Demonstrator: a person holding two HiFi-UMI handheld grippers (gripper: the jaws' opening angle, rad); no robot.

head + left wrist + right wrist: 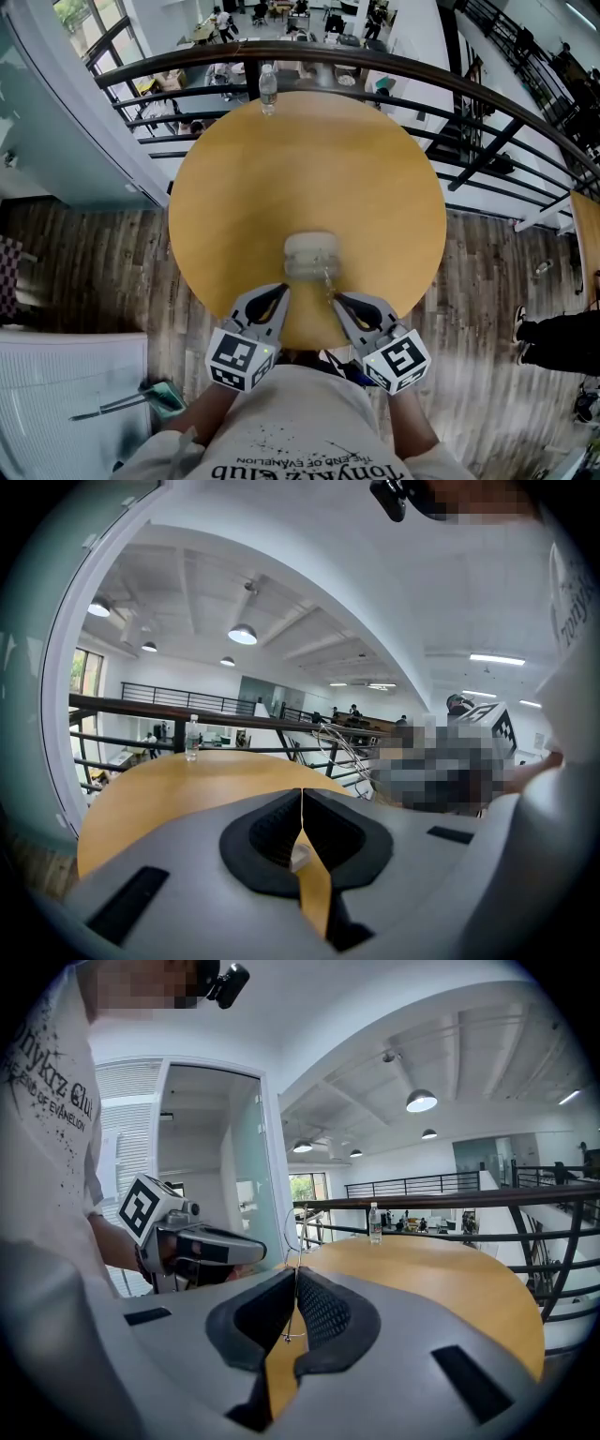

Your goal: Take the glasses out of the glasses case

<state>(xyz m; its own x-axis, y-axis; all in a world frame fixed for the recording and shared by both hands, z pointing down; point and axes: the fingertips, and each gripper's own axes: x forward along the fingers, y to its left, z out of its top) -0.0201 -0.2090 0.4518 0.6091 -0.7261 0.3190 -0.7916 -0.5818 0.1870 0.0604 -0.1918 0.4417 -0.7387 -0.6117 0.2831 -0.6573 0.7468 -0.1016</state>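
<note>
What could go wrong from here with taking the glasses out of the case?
1. The right gripper is shut on only a thin wire part of the glasses. A hard pull might bend the wire or let it slip.
2. The glasses case lies close to the near edge of the table, and the left gripper is shut on what looks like its rim. If that grip slips, the case could slide off.

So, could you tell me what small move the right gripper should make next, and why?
Probably raise the right gripper slowly, up and away from the glasses case. Its jaws are closed on the thin wire of the glasses, and the left gripper appears shut on the case's near edge, so a gentle lift should draw the frame clear.
</note>
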